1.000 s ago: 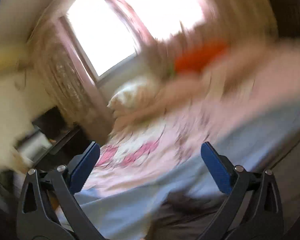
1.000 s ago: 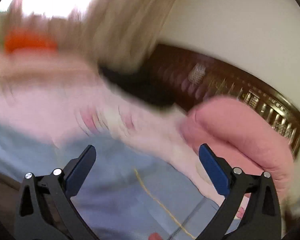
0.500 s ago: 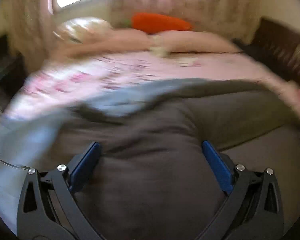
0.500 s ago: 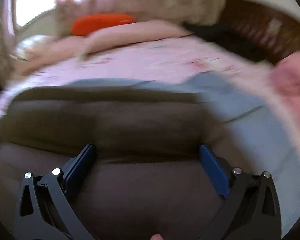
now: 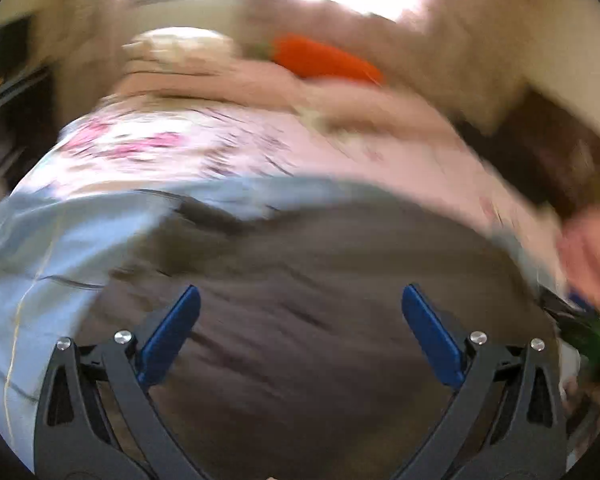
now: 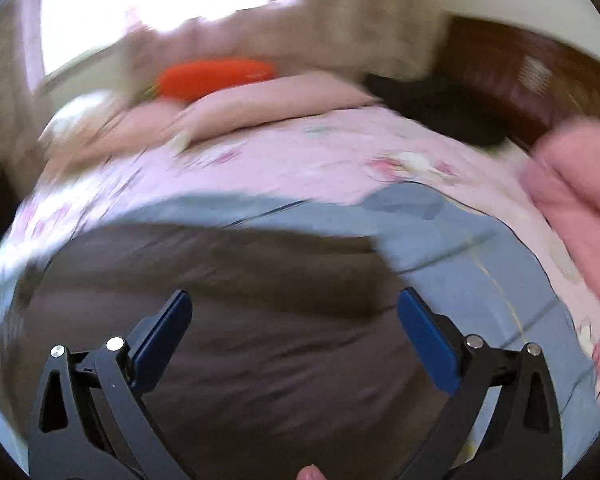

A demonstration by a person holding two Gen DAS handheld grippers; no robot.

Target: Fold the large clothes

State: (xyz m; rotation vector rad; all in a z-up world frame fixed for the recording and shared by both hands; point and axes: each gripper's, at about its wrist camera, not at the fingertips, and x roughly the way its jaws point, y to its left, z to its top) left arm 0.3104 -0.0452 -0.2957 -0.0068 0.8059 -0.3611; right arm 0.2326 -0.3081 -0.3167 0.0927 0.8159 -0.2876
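Item: dark brown garment (image 5: 320, 320), spread on the near part of the bed, over a pale blue sheet (image 5: 40, 248). In the left wrist view it lies directly ahead of and under our left gripper (image 5: 300, 312); in the right wrist view it fills the near left and centre below our right gripper (image 6: 294, 314).

Long axis: we judge it runs left to right across the bed, though blur hides the ends.

Edges: far edge shows as a dark line against the sheet in both views. The right end stops near the right gripper; the left end lies left of the left gripper.

Grippers: both spread wide, nothing between the blue pads (image 6: 162, 340).

Nearer arm: we cannot tell; each hovers over its own half.

Background: pink floral bedcover (image 6: 300, 160), orange carrot cushion (image 5: 324, 60), pink pillow (image 6: 580, 208).

Containers: none in view.
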